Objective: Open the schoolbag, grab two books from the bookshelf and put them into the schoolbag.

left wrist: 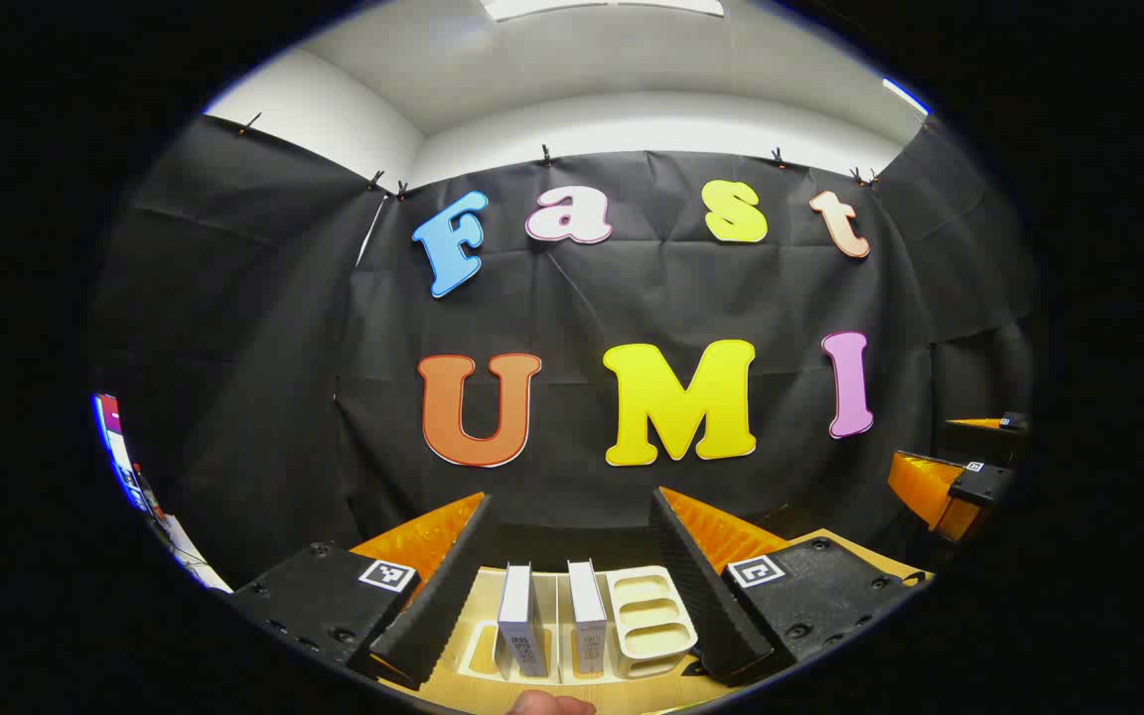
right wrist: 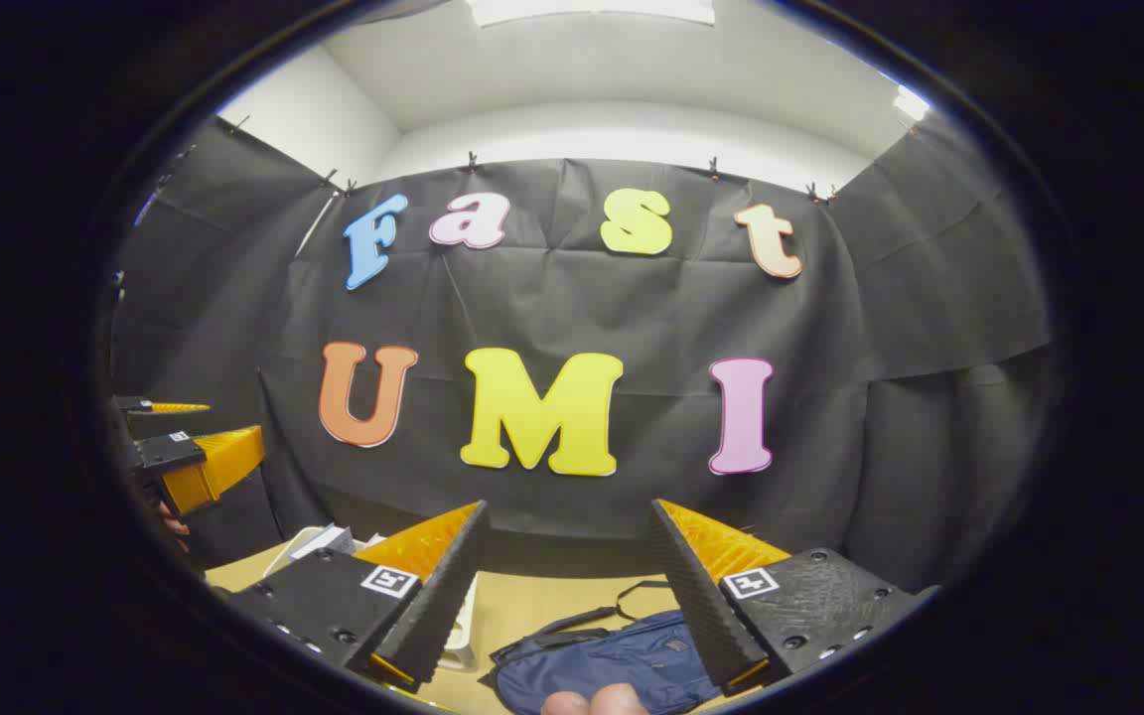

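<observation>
While both hover, each hand-held gripper gapes wide, empty.
Left hand-held gripper [left wrist: 569, 516] above two upright books [left wrist: 522, 634]; right hand-held gripper [right wrist: 567, 521] over schoolbag [right wrist: 612, 657], seemingly closed.

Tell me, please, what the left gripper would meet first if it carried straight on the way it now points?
Probably the two upright books in the bookshelf on the table: they stand between the open fingers of the left gripper, just ahead. Depth is hard to judge, so this is a guess.

No legible text noted; print on book spines [left wrist: 524, 636] too small to be read.
</observation>
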